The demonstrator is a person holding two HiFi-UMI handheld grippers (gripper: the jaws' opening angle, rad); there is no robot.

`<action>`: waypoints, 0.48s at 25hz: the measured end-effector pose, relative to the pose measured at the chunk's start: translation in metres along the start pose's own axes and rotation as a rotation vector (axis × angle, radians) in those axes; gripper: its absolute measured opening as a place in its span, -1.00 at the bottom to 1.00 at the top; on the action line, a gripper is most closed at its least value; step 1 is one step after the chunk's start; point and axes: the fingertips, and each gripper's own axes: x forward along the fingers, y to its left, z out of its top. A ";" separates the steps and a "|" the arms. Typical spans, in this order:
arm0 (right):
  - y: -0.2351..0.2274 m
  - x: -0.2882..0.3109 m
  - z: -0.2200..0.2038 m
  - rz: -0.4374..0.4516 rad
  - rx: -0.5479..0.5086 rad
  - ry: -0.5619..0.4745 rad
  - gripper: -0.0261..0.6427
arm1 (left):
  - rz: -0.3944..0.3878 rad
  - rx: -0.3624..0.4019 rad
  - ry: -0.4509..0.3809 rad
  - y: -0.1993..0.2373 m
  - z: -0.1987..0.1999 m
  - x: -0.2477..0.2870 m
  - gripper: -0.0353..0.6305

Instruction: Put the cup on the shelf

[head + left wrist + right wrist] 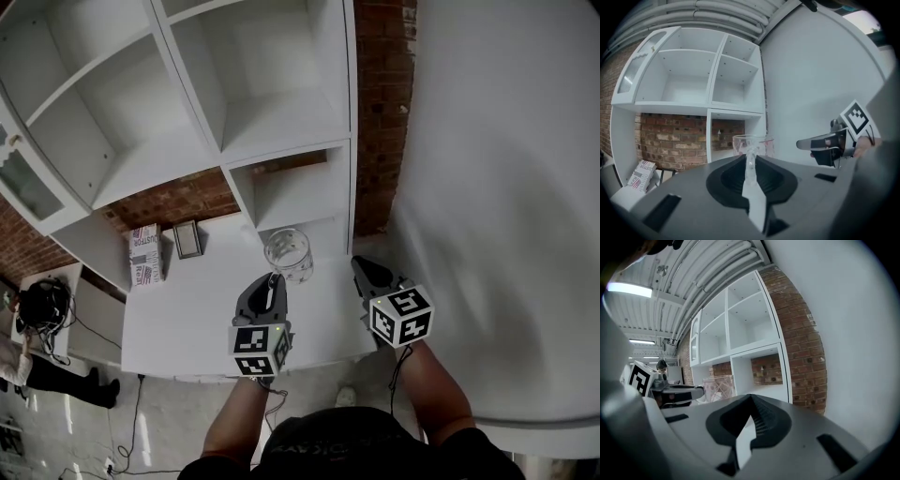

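A clear glass cup (287, 253) stood upright at the far side of the white table (206, 309), just in front of the lowest right compartment of the white shelf (349, 141). It was outside the shelf. Whether its base rested on the table or hung just clear of it could not be told from above.

The left gripper (274, 279) had its jaws drawn nearly together on the near edge of the cup. The left gripper view showed a strip of clear glass pinched in the narrow gap between them (handle or wall, it was hard to say which), with the rest of the cup rising just beyond the tips.

The right gripper (361, 267) hovered beside the cup on its right, near it but apart from it. Its jaws were closed tip to tip with nothing held, and only the white table showed through the slit below the tips.

Farther left on the table, against the brick wall (178, 202), a printed box (145, 251) lay beside a small dark frame (187, 238), both well apart from the cup.
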 end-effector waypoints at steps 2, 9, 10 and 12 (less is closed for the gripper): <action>-0.008 0.005 0.004 0.017 -0.007 0.001 -0.92 | 0.022 -0.003 -0.008 -0.003 0.004 0.009 -0.78; -0.024 0.017 0.012 0.044 0.008 -0.012 -0.92 | 0.064 0.000 -0.006 -0.006 0.007 0.033 -0.78; -0.026 0.018 0.013 0.047 0.009 -0.012 -0.92 | 0.068 0.001 -0.005 -0.006 0.008 0.036 -0.78; -0.030 0.020 0.015 0.050 0.009 -0.013 -0.92 | 0.077 0.005 -0.009 -0.005 0.010 0.042 -0.78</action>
